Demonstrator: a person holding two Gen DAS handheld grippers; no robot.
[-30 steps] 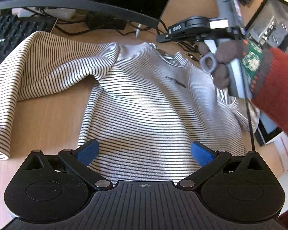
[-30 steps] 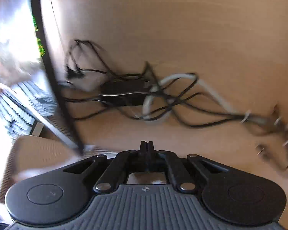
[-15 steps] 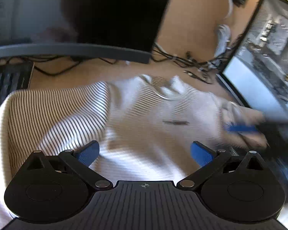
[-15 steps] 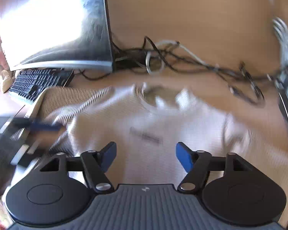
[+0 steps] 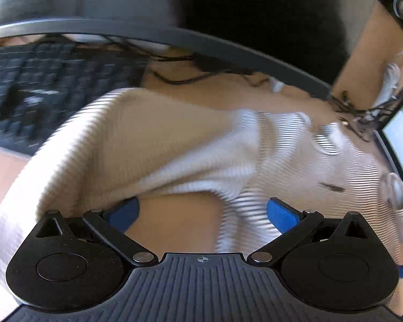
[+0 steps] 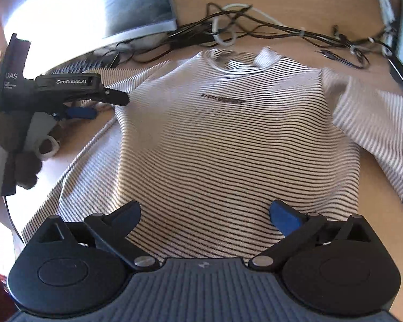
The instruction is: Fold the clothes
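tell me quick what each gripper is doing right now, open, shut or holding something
Left gripper: open, holding nothing, over the striped shirt.
Right gripper: jaws opening wide, nothing gripped, shirt below them.

Motion smears the white, thin-black-striped long-sleeved shirt point(image 5: 190, 145) and black keyboard point(image 5: 48, 91) in the left wrist view; in the right view, its right sleeve point(image 6: 384, 134) runs off-frame.

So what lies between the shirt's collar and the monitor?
In the right wrist view, bare desk with tangled cables separates the shirt's collar from the monitor.
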